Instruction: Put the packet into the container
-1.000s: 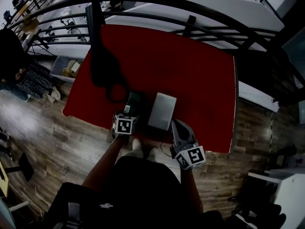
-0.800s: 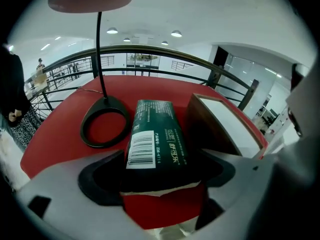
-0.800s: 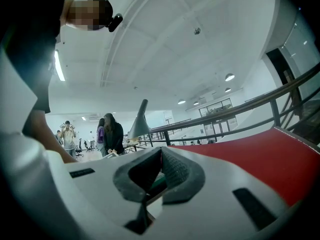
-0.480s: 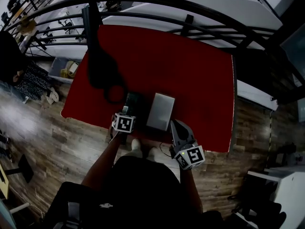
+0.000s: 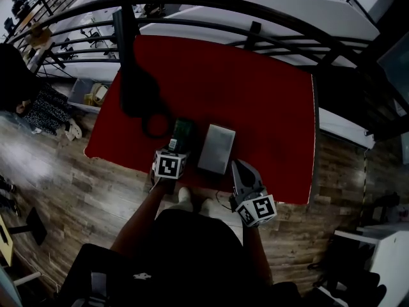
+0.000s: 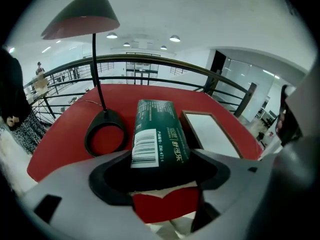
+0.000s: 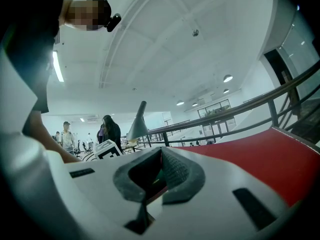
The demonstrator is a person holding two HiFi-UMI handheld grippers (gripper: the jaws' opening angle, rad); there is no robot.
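A dark green packet [image 5: 182, 132] with a white barcode label sits between the fingers of my left gripper [image 5: 177, 144], near the front edge of the red table [image 5: 262, 94]. In the left gripper view the packet [image 6: 157, 134] points away from me and hangs clear of the red top. The jaws of the left gripper [image 6: 157, 158] have just been closing and now press on its near end. The container [image 5: 217, 149], a shallow grey rectangular box [image 6: 210, 133], lies just right of the packet. My right gripper [image 5: 238, 169] rests at the table's front edge, right of the container, shut with nothing in it [image 7: 159, 154].
A black desk lamp with a ring base [image 5: 153, 123] stands left of the packet, its ring base [image 6: 105, 136] close by. A black railing [image 5: 255, 27] runs behind the table. The person's feet are under the front edge.
The left gripper has closed on the packet and lifted it a little off the table. The right gripper has stayed where it was.
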